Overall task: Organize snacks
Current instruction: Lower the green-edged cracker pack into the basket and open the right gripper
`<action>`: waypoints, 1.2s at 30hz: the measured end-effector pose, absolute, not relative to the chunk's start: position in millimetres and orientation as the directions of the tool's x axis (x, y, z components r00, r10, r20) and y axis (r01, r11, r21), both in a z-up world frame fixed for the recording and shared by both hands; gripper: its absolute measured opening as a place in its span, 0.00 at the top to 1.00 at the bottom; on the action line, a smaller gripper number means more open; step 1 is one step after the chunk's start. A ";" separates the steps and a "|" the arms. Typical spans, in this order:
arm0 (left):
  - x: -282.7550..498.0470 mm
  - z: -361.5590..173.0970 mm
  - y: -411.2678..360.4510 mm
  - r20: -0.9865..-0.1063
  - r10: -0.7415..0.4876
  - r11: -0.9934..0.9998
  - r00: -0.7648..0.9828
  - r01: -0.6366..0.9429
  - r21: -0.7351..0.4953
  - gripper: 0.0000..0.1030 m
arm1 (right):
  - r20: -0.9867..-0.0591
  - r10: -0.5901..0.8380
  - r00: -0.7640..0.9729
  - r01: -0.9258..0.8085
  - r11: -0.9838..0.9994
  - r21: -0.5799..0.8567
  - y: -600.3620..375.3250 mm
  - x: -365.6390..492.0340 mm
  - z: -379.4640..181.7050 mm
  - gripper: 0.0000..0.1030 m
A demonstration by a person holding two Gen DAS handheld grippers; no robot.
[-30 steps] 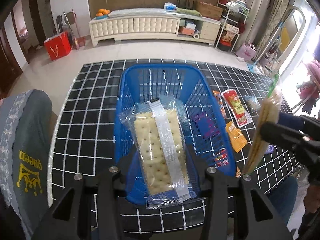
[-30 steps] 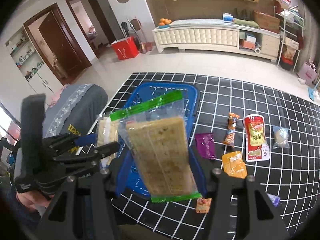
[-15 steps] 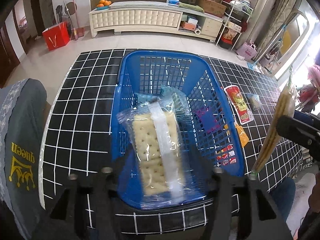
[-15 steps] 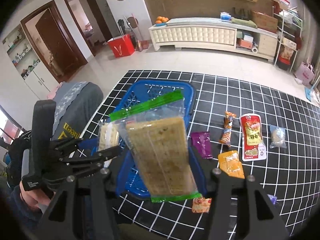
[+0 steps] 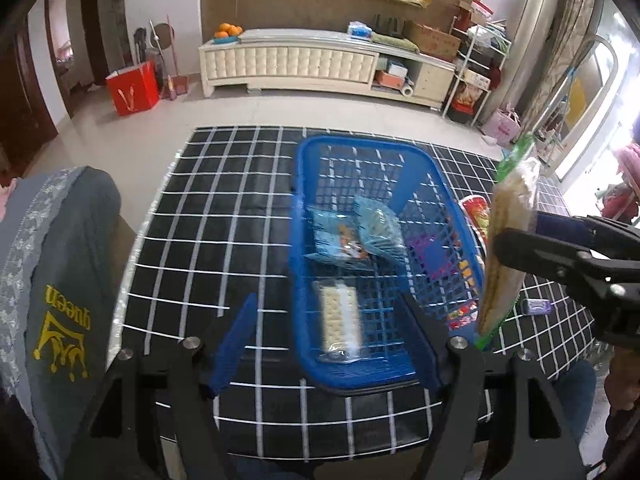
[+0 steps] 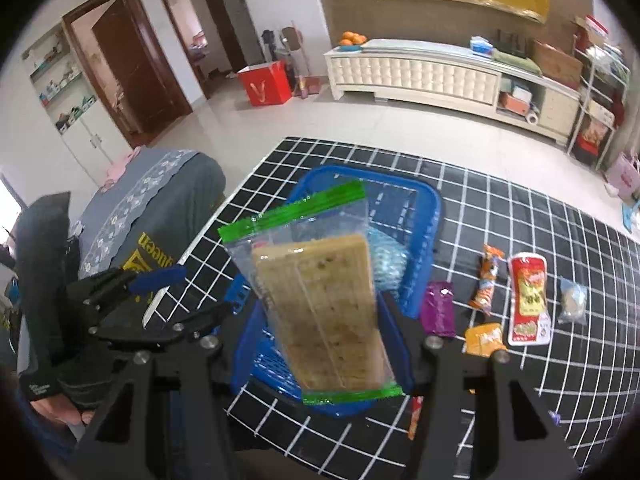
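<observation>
Right gripper (image 6: 320, 344) fingers clamped on green-edged cracker packet (image 6: 324, 304), low, toward 6 o'clock; light, brittle, slippery film. Left gripper (image 5: 324, 344) fingers opening, empty, above blue basket (image 5: 448, 200); clear-wrapped crackers (image 5: 340, 320) lie inside.

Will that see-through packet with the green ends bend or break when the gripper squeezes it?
Probably not bend: the clear green-edged cracker packet stands straight up in the right hand-held gripper, so the cracker slab inside seems stiff. It could crack if pinched harder, since crackers are brittle. The shiny wrapper looks slippery, so it might slide.
</observation>
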State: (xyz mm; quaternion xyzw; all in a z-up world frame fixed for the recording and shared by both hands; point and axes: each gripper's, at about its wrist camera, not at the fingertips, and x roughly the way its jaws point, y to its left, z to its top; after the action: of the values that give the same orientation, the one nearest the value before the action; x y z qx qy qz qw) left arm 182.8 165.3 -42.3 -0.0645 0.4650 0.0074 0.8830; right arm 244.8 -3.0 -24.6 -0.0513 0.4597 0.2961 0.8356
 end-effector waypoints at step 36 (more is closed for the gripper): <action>181.1 -69.0 186.5 -0.823 -0.128 0.973 0.554 -0.089 -0.211 0.33 | -0.864 0.292 0.410 -0.609 0.793 -0.021 21.8 238.5 -63.7 0.10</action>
State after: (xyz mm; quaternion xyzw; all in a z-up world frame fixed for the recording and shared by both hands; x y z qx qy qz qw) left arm 181.1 186.5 -69.0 -0.1151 0.4723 -0.0110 0.8738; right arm 238.5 21.8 -63.7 -0.1688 0.4690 0.2739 0.8225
